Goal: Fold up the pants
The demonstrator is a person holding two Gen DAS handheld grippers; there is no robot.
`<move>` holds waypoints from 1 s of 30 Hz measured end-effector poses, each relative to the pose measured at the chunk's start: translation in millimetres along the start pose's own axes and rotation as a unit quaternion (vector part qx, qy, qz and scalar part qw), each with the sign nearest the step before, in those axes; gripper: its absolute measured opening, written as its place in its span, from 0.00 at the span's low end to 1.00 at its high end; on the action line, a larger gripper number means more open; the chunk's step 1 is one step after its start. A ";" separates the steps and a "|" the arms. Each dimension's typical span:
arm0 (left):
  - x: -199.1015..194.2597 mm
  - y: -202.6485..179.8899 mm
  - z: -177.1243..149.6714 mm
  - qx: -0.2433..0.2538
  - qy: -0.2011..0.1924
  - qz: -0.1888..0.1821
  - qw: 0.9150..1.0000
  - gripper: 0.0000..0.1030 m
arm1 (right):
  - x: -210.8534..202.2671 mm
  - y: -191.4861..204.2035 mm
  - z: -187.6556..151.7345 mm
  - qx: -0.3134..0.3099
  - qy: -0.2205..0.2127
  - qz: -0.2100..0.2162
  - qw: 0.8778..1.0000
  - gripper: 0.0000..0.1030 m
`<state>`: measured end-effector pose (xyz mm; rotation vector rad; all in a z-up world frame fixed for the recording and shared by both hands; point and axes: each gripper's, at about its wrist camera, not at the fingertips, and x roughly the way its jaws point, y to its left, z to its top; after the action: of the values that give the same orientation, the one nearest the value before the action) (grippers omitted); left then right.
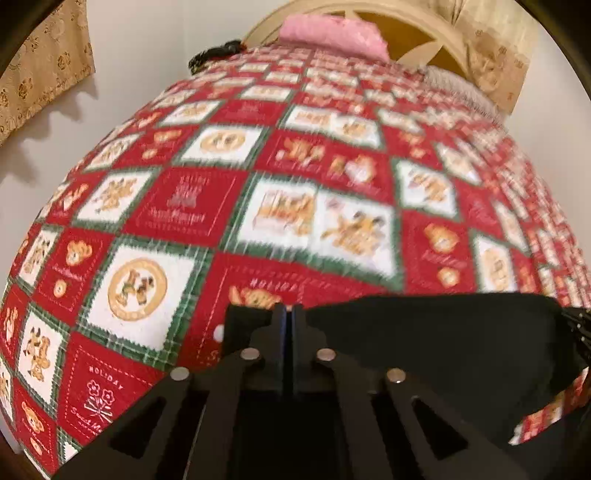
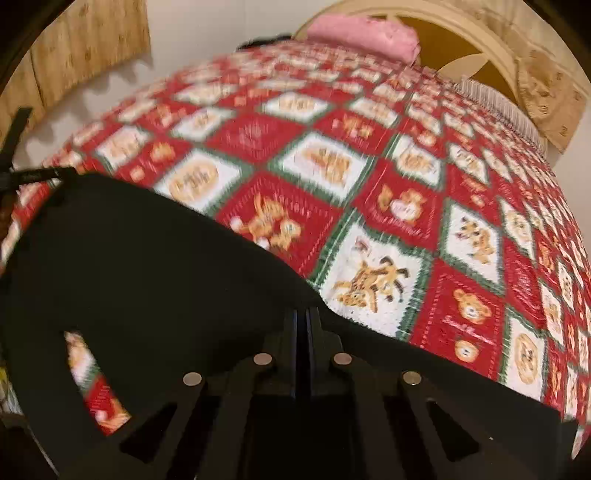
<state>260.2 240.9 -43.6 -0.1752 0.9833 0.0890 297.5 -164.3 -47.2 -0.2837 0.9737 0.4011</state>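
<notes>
Where quilt (image 1: 207, 206) lies patchworked, matte black pants (image 2: 147, 266)

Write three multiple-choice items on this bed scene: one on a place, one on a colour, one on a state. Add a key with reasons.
1. Where does the pink folded cloth lie?
A. at the far end of the bed, by the headboard
B. under the right gripper
C. on the floor

2. What colour are the pants?
A. white
B. black
C. pink

3. How do the fingers of the left gripper stand?
A. wide apart
B. closed together at the edge of the pants
C. out of view

Key: 1 A, it sits against the headboard past the quilt. 2 B, the fabric is solid black against the red quilt. 3 B, no gap shows between them.
</notes>
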 end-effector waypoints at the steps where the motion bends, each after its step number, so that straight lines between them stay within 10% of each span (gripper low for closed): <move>1: -10.3 -1.8 2.3 0.002 -0.016 -0.003 1.000 0.02 | -16.2 -0.1 -0.7 0.011 -0.020 0.009 1.000 0.04; 7: -87.0 -9.8 5.9 0.016 -0.102 -0.024 0.994 0.02 | -98.2 22.2 -8.0 0.006 -0.110 0.028 0.993 0.00; 13: -97.0 -21.7 -14.2 0.029 -0.069 -0.034 0.997 0.07 | -142.8 55.4 -31.1 -0.026 -0.151 0.038 0.988 0.00; 18: -85.4 -34.0 -37.9 0.011 -0.037 -0.047 0.998 0.55 | -115.9 45.8 -36.7 0.010 -0.117 0.045 0.992 0.00; 21: -71.8 -43.4 -49.5 0.013 -0.026 -0.046 0.998 0.57 | -84.9 28.0 -28.2 0.048 -0.084 0.064 0.993 0.04; 25: -51.4 -44.1 -58.8 0.001 -0.003 -0.043 0.999 0.57 | -45.7 10.8 -6.3 0.073 -0.063 0.081 0.992 0.58; 30: -29.6 -36.5 -65.7 -0.027 0.030 -0.059 0.997 0.57 | -19.8 9.8 26.0 0.055 -0.068 0.097 0.991 0.63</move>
<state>195.6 192.9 -50.7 -0.2857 1.0280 0.0027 302.5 -149.0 -17.1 -0.0609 0.8875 0.5354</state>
